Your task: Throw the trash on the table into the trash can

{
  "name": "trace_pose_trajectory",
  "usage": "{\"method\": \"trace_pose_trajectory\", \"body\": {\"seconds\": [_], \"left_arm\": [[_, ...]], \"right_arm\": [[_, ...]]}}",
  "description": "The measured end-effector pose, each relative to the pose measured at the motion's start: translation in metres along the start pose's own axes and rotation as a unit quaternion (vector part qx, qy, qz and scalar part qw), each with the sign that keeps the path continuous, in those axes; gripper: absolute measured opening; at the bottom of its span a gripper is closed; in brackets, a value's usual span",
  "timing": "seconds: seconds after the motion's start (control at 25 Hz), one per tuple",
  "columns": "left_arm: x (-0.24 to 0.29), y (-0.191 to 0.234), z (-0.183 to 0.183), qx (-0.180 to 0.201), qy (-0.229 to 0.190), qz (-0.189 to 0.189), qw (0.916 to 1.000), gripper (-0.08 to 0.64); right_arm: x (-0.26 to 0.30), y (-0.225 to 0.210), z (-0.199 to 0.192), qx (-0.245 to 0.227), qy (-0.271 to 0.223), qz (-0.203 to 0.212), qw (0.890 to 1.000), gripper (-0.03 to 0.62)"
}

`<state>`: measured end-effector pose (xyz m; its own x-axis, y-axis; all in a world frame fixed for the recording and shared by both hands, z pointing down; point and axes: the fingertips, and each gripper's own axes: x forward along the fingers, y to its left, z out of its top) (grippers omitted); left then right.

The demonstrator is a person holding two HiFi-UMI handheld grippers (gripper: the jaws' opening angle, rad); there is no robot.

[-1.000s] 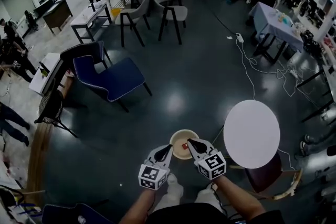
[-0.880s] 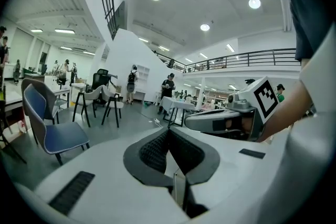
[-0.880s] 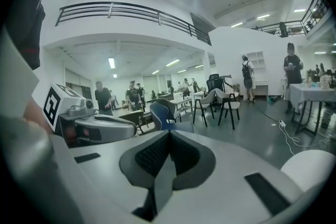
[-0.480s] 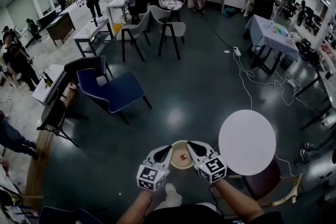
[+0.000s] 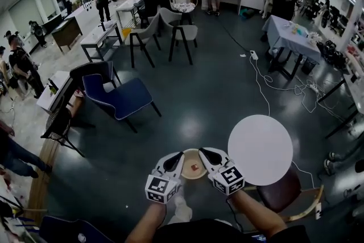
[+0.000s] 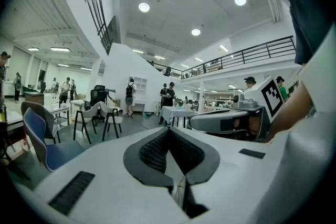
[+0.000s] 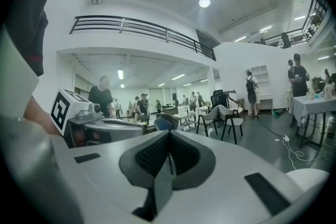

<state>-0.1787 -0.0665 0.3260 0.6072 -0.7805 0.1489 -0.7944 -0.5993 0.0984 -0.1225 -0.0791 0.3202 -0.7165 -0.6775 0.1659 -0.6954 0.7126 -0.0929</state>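
1. Head view first: the left claw (image 5: 175, 157) and the right claw (image 5: 206, 154) are up side by side in front of the person, tips pointing away, near each other but not touching.
2. Left claw is pinched fully together, pads meeting, and its own view shows nothing between them. Empty!
3. Same story for the right claw: jaws closed tight on nothing at all.
4. Trash can (image 5: 192, 150) sits on the floor just below the two claw tips, showing in the gap between them. A small red piece of trash (image 5: 195, 167) lies inside it.
5. Off to the right of the right claw stands the round white counter (image 5: 260, 149), and from up here its top looks bare.
6. My call: the drop is done, and this looks like the tail end of the job, both claws free above the can.
7. What next? A check of the counter. If anything is left there, the right claw is the nearer one: it would need to open, swing right over the counter top, close on the piece and carry it back over the can.
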Motion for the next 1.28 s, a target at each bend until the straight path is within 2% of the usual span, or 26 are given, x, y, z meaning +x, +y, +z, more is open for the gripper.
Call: {"method": "trace_pose_trajectory", "body": {"seconds": [0.8,1.04,1.28], "left_arm": [[-0.043,-0.184,0.024,0.041,-0.030,0.018,0.9986,0.009],[-0.063,-0.246,0.016,0.052,-0.037,0.022,0.9977,0.009],[-0.077,-0.286,0.013,0.061,-0.031,0.028,0.9973,0.009]], "right_arm": [[-0.187,0.026,0.014,-0.026,-0.044,0.025,0.998,0.018],[-0.246,0.040,0.005,-0.031,-0.053,0.033,0.998,0.018],[-0.283,0.050,0.005,-0.034,-0.059,0.040,0.997,0.018]]}}
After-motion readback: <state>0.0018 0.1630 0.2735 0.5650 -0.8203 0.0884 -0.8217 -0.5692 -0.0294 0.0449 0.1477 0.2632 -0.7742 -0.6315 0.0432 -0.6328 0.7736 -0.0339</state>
